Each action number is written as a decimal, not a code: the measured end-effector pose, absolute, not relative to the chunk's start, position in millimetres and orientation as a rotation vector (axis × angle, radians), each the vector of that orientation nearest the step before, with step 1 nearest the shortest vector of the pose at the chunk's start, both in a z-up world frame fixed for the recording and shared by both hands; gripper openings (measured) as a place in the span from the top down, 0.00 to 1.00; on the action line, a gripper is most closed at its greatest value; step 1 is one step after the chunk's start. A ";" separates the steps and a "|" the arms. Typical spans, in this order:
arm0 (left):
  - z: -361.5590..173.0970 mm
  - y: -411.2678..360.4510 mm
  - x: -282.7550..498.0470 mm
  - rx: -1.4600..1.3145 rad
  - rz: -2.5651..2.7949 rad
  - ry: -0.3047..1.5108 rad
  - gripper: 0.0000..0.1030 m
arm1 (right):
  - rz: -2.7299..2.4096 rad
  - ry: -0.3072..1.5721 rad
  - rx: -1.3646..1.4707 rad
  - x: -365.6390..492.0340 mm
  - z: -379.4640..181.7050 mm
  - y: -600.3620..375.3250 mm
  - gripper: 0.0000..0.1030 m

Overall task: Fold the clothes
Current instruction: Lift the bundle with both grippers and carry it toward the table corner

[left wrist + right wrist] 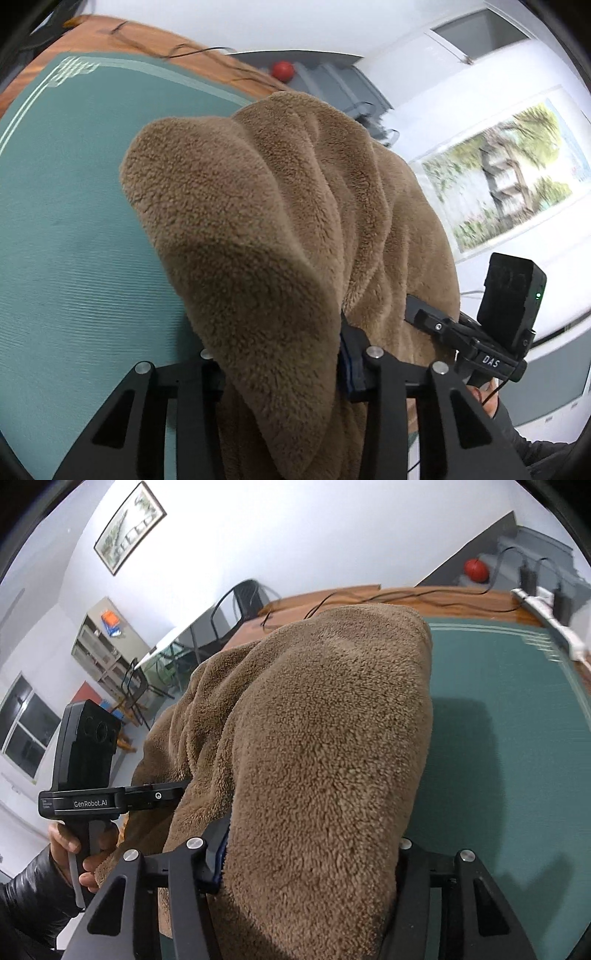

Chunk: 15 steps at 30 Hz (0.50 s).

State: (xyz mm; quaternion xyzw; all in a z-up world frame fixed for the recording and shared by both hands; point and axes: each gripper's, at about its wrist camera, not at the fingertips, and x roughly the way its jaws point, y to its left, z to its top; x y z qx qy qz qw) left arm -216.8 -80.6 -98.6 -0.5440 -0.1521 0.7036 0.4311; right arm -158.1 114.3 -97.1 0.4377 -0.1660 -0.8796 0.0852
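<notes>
A thick brown fleece garment (280,206) hangs bunched between both grippers, lifted over the green mat (74,221). My left gripper (280,363) is shut on one fold of it; the cloth fills the jaws and hides the fingertips. My right gripper (424,317) bites the same garment from the right side. In the right wrist view the fleece garment (317,738) fills the jaws of the right gripper (310,856), which is shut on it. There the left gripper (162,794) clamps the cloth's left side, held by a hand (74,849) in a dark sleeve.
The mat (498,720) lies on a wooden table (406,598) with black cables and a white power strip (546,616) along its far edge. A red ball (476,570), a chair (236,605), a shelf (107,646) and a framed picture (509,173) stand beyond.
</notes>
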 end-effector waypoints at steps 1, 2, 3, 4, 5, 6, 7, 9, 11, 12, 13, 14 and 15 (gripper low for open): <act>-93.1 -70.8 -206.9 -1.349 1.743 -0.369 0.59 | -2.638 -0.501 1.292 -147.5 -90.5 119.7 0.44; -88.0 -60.7 -196.5 -1.343 1.732 -0.358 0.59 | -2.648 -0.505 1.286 -133.4 -85.3 131.4 0.44; -83.7 -50.2 -184.7 -1.338 1.720 -0.348 0.59 | -2.657 -0.509 1.279 -119.2 -80.2 143.3 0.44; -79.7 -39.7 -172.2 -1.334 1.708 -0.338 0.59 | -2.667 -0.515 1.275 -104.8 -74.8 155.0 0.44; -78.1 -27.4 -158.9 -1.332 1.697 -0.331 0.59 | -2.678 -0.520 1.273 -89.5 -70.3 166.0 0.44; -77.5 -14.3 -145.2 -1.333 1.685 -0.325 0.59 | -2.686 -0.526 1.273 -72.5 -66.0 178.1 0.44; -77.0 -2.4 -132.2 -1.334 1.673 -0.319 0.59 | -2.695 -0.531 1.278 -54.1 -63.1 192.6 0.44; -76.6 21.8 -107.9 -1.344 1.642 -0.308 0.59 | -2.712 -0.539 1.288 -17.3 -57.4 221.8 0.44; -78.0 47.8 -81.3 -1.353 1.620 -0.294 0.59 | -2.726 -0.561 1.309 13.1 -57.3 248.1 0.44; -78.7 59.4 -73.0 -1.357 1.613 -0.284 0.59 | -2.731 -0.576 1.319 24.9 -58.3 259.6 0.44; -79.5 73.2 -63.7 -1.358 1.608 -0.271 0.59 | -2.736 -0.591 1.330 36.6 -59.2 271.2 0.44; -80.3 87.3 -53.9 -1.358 1.603 -0.258 0.59 | -2.742 -0.607 1.340 48.4 -60.2 282.8 0.44; -81.0 101.2 -44.2 -1.359 1.597 -0.245 0.59 | -2.749 -0.615 1.352 57.4 -62.4 292.8 0.44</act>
